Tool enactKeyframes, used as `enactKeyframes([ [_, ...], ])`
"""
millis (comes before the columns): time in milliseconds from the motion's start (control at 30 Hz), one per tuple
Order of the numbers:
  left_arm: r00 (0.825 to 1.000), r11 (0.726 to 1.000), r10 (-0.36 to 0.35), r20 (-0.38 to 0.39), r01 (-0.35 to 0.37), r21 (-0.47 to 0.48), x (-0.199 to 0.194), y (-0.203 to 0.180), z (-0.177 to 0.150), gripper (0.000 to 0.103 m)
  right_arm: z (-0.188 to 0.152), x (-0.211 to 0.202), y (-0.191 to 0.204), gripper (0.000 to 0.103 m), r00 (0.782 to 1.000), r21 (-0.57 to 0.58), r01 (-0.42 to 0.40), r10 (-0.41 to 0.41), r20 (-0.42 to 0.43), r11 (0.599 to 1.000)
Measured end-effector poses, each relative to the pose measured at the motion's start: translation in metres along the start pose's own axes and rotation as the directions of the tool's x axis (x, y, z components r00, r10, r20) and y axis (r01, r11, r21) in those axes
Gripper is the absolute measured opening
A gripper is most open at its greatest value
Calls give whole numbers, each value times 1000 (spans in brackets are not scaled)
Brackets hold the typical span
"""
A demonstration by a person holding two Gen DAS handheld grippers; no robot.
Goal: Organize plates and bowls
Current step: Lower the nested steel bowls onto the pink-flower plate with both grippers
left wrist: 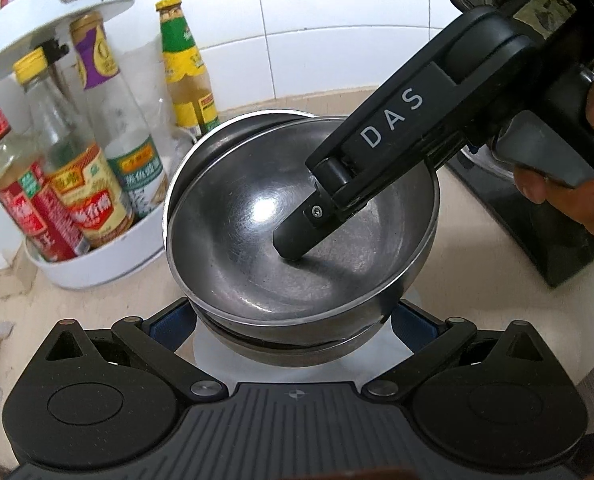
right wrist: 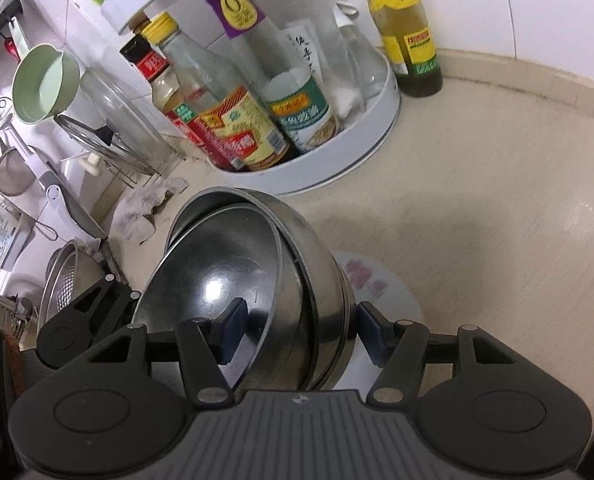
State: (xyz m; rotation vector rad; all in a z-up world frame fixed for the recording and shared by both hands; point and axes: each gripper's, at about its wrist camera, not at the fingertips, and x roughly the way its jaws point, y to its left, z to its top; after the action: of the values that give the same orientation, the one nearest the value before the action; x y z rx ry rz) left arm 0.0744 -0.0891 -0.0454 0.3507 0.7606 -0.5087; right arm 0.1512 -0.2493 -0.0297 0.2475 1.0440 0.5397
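Steel bowls (right wrist: 257, 280) beside condiment rack (right wrist: 361, 148).

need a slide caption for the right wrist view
Right gripper straddles the wall of nested steel bowls beside a white condiment caddy.

Three nested steel bowls (left wrist: 257, 240), top one tilted, on a white floral plate (right wrist: 377, 280), beige counter

Bright, glary, fisheye-warped, softly blurred.
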Motion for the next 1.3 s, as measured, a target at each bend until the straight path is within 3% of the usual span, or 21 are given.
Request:
enactKeyframes([
  [433,999,999,-39,-10,39,-2,19,4,-10,103,-16,15,-5,58,998,71,52,-53,13,996],
  [867,1000,999,-28,-14,28,20,31,4,-17,103,-23,30,-21,57,999,93,14,-19,46,996],
  [1300,1000,999,-18,-5,18,33,20,1,-22,103,-27,23,-18,58,1000,73,9,-10,18,997],
])
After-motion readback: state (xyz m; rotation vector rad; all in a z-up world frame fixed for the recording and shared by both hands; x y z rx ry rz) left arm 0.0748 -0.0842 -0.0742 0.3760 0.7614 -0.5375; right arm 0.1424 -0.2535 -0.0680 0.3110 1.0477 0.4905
